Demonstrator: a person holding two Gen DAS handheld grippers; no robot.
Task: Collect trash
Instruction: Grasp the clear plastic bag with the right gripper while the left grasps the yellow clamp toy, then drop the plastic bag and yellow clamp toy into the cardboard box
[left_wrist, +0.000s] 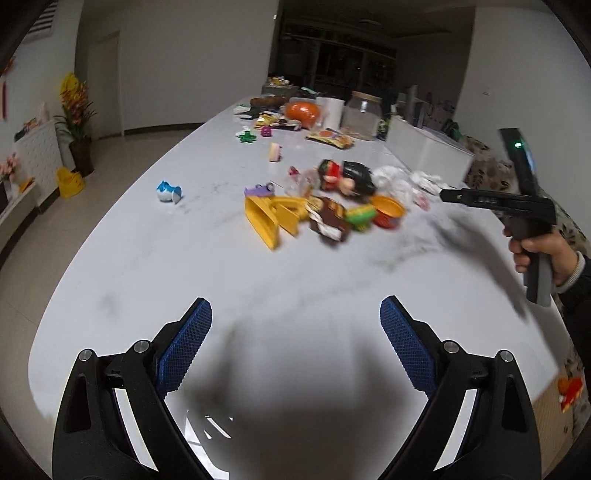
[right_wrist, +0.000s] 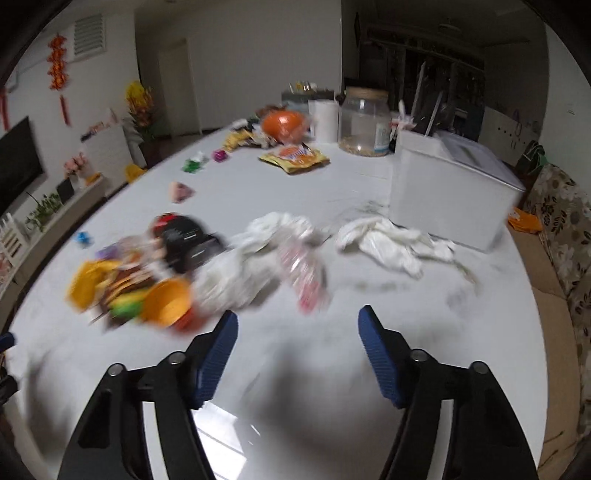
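On the white marble table (left_wrist: 147, 266), crumpled white tissues (right_wrist: 388, 240), a white plastic bag (right_wrist: 243, 269) and a clear pink-printed wrapper (right_wrist: 304, 275) lie ahead of my right gripper (right_wrist: 298, 315). Its jaws are open over bare tabletop with nothing between them. A yellow snack bag (right_wrist: 295, 157) lies farther back. My left gripper (left_wrist: 295, 306) is wide open and empty near the table's front edge. Beyond it is a pile with a yellow dustpan (left_wrist: 266, 218), brown wrapper (left_wrist: 330, 221), orange bowl (left_wrist: 388, 210) and doll (left_wrist: 347, 177). The right view is motion-blurred.
A white lidded box (right_wrist: 450, 192) stands at the right, with a clear jar (right_wrist: 364, 122), paper roll (right_wrist: 325, 120) and orange pumpkin (right_wrist: 282, 125) behind. Small toys (left_wrist: 169, 192) are scattered on the left. A hand (left_wrist: 543, 254) holds the other gripper at the right edge.
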